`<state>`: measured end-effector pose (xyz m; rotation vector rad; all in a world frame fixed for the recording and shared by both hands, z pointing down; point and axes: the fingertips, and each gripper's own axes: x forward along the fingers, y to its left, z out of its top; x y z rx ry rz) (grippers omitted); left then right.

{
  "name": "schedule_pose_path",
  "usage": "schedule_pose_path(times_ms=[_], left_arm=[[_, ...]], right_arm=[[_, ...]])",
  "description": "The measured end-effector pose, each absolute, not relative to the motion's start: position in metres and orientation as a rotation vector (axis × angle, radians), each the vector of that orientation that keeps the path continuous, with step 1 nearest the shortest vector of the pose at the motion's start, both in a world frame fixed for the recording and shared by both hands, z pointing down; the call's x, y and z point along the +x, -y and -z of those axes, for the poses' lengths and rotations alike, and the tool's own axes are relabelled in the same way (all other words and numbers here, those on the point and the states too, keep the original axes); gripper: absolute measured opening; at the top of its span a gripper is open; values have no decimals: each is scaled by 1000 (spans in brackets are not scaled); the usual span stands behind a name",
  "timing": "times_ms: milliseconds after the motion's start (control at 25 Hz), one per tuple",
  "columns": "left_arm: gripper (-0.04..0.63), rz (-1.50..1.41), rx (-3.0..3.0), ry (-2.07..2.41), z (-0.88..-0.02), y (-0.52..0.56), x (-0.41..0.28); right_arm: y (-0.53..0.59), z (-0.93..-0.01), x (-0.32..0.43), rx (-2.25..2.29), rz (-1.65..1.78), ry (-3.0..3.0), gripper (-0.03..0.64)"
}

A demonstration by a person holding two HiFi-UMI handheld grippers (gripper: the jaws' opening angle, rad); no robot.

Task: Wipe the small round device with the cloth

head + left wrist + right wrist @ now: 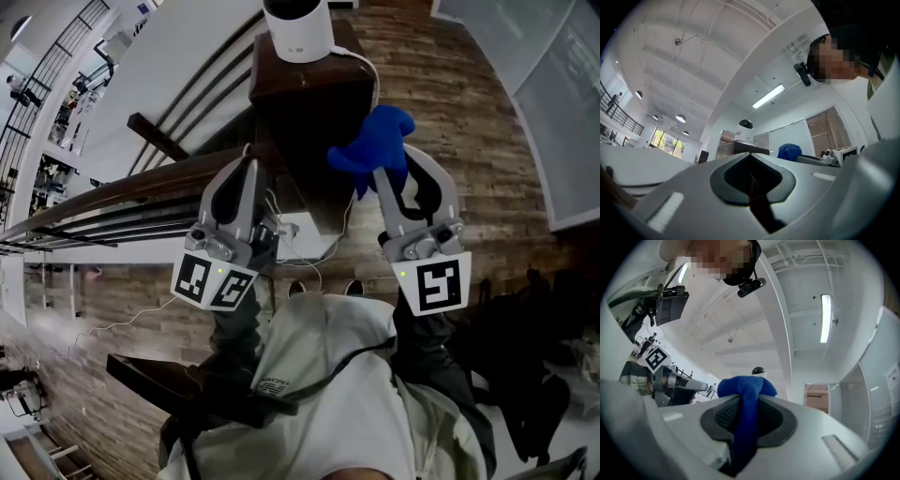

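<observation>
The small round device (298, 28), white with a dark domed top, stands on a dark wooden stand (314, 94) at the top of the head view. It also shows far off as the device (746, 131) and as the device (758, 372). My right gripper (389, 173) is shut on a blue cloth (375, 141), which bunches above the jaws just below and right of the device. In the right gripper view the cloth (746, 390) runs down between the pads of that gripper (749, 399). My left gripper (246, 178) sits left of the stand, and its jaws (751, 176) are shut on nothing.
A white cable (309, 253) runs from the device down the stand to the wooden floor. A dark handrail (94, 202) crosses at the left. A dark bag (534, 375) lies at the right and a dark bench (178, 384) at the lower left.
</observation>
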<state>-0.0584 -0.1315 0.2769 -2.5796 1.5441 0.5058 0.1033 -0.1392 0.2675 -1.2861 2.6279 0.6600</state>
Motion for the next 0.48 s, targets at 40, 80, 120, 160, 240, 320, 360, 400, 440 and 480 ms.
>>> schedule_pose_path(times_ms=[40, 80, 120, 160, 240, 320, 360, 400, 440, 480], left_arm=[[2, -507, -2576, -1541, -275, 130, -57], [2, -508, -2573, -1537, -273, 129, -56], [2, -508, -2571, -1532, -271, 128, -54], [3, -508, -2570, -1528, -270, 128, -53], [3, -510, -2572, -1522, -269, 129, -51], [2, -516, -2576, -1520, -270, 131, -49], [2, -521, -2579, -1519, -270, 132, -48], [3, -525, -2583, -1518, -270, 132, -47], [2, -529, -2588, -1516, -271, 133, -45], [2, -533, -2592, -1514, -271, 134, -44]], right_arm=[[138, -266, 104, -1286, -663, -2626, 78], [136, -265, 105, -1286, -666, -2625, 78], [135, -265, 106, -1285, -669, -2624, 80], [135, -265, 107, -1284, -672, -2623, 79], [135, -265, 108, -1285, -677, -2621, 78], [136, -266, 110, -1289, -677, -2621, 79], [136, -266, 111, -1291, -677, -2620, 79], [136, -266, 113, -1294, -677, -2619, 78], [136, -266, 114, -1297, -677, -2619, 78], [137, -266, 116, -1300, -677, -2618, 79]])
